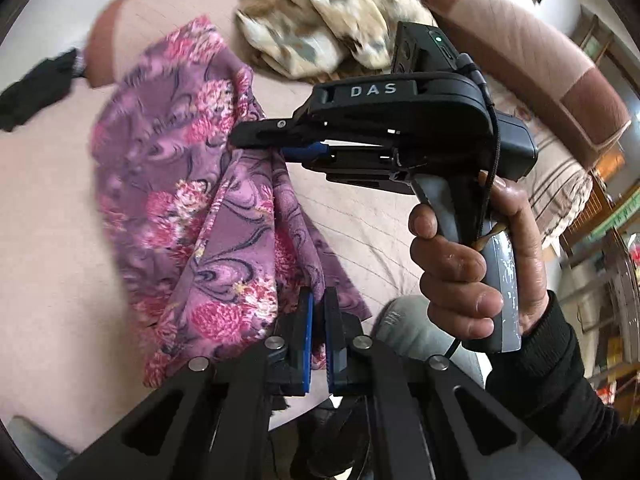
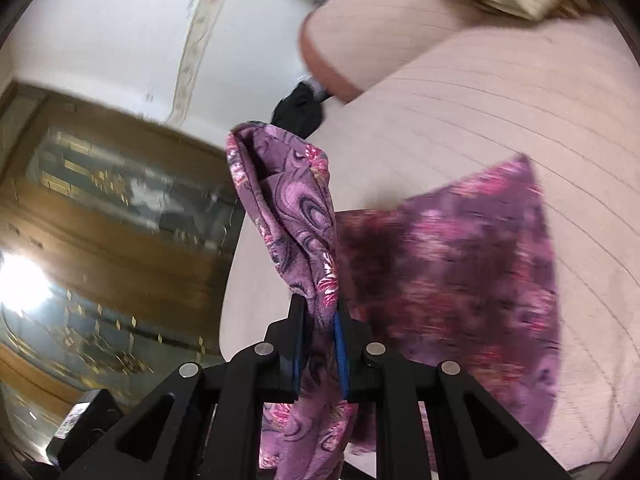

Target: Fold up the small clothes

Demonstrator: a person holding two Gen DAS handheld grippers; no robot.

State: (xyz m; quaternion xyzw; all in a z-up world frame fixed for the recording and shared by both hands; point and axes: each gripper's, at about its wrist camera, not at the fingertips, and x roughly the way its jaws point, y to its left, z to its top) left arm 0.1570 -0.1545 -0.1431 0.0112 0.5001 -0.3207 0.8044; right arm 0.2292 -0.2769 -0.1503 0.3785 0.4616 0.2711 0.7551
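A purple cloth with pink flowers (image 1: 192,208) hangs over the pink bed (image 1: 44,240). My left gripper (image 1: 318,300) is shut on its lower edge. My right gripper (image 1: 240,140), held in a hand, is shut on an upper edge of the same cloth and lifts it. In the right wrist view the right gripper (image 2: 320,312) pinches a bunched fold of the cloth (image 2: 292,208), and the rest of the cloth (image 2: 460,264) drapes onto the bed (image 2: 520,120), blurred.
A beige patterned cloth (image 1: 320,28) lies crumpled at the back of the bed. A black garment (image 1: 36,88) lies at the left edge. A pink bolster (image 1: 540,64) runs along the right. A wooden cabinet (image 2: 100,208) stands beyond the bed.
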